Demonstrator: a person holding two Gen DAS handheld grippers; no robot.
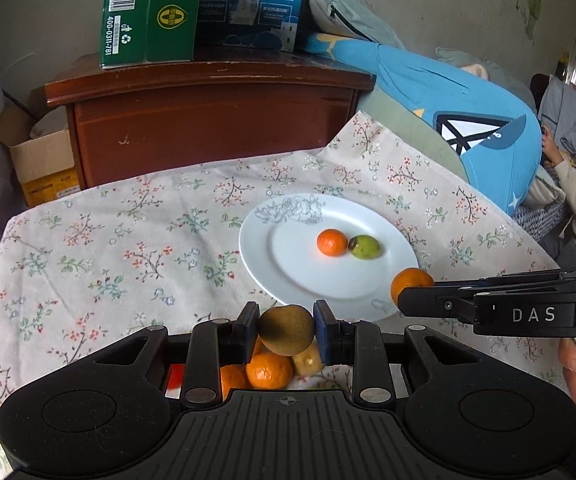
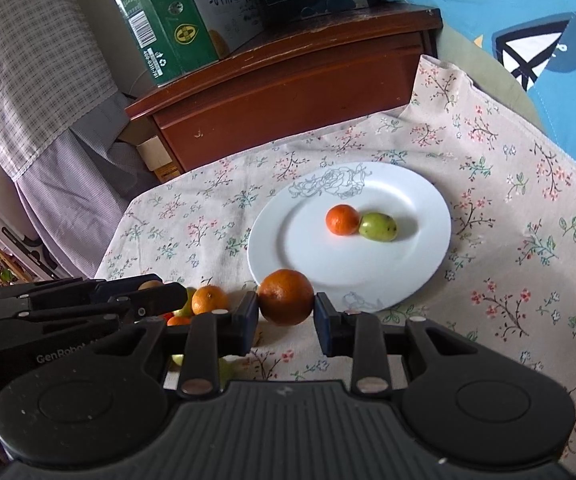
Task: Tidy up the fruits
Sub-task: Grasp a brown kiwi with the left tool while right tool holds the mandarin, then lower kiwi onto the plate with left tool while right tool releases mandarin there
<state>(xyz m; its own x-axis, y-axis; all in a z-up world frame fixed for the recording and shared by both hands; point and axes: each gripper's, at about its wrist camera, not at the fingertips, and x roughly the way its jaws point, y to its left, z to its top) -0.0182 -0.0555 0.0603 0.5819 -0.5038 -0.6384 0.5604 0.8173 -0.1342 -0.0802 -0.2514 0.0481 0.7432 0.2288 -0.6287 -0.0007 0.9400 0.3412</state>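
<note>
Plates (image 2: 428,216): one
Oranges on plate (image 2: 342,220): one
Green fruits on plate (image 2: 378,227): one
Oranges held (image 2: 286,297): one
Kiwis held (image 1: 286,330): one
Cartons on cabinet (image 1: 148,12): two

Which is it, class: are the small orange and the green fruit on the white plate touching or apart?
Touching. The right wrist view shows the small orange pressed against the green fruit on the white plate, with no gap between them.
</note>
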